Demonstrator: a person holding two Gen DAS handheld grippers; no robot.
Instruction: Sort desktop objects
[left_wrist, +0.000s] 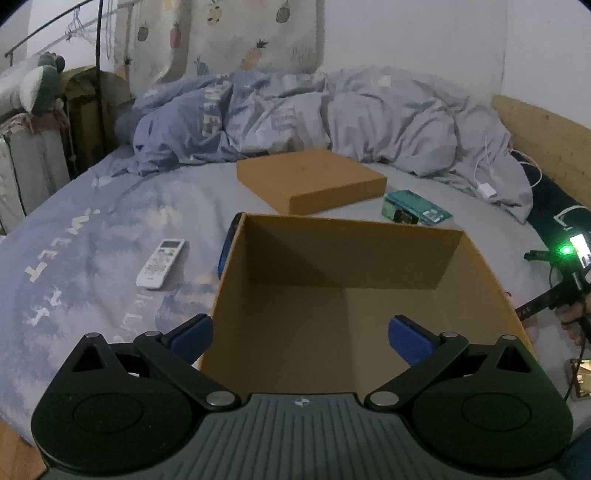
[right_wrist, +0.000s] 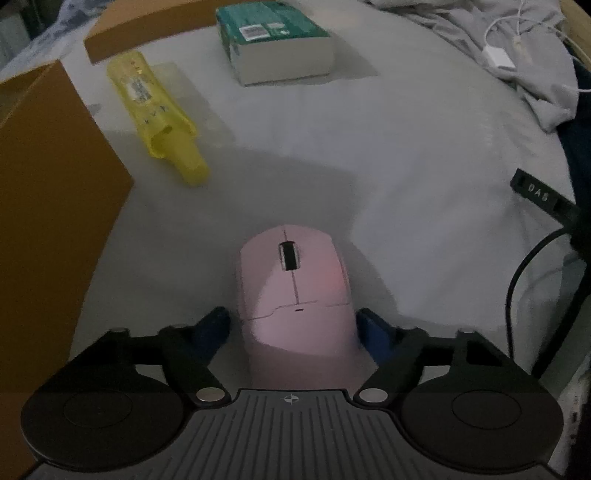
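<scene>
Bedroom in a home. Ahead of the left hand-held gripper (left_wrist: 300, 334) lies a bed (left_wrist: 92, 236) with a printed grey-blue sheet; a crumpled duvet (left_wrist: 332, 118) is heaped at its far side. Pineapple-print cloth (left_wrist: 229, 37) hangs on the wall beyond. Far left: a clothes rail (left_wrist: 48, 27) with wire hangers. Far right: wooden bed frame (left_wrist: 543, 136), white charger cable (left_wrist: 487, 177).

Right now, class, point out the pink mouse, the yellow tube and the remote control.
pink mouse (right_wrist: 295, 291): right wrist view, its top shell.
yellow tube (right_wrist: 155, 114): right wrist view, mid-body.
remote control (left_wrist: 160, 264): left wrist view, its button face.
</scene>
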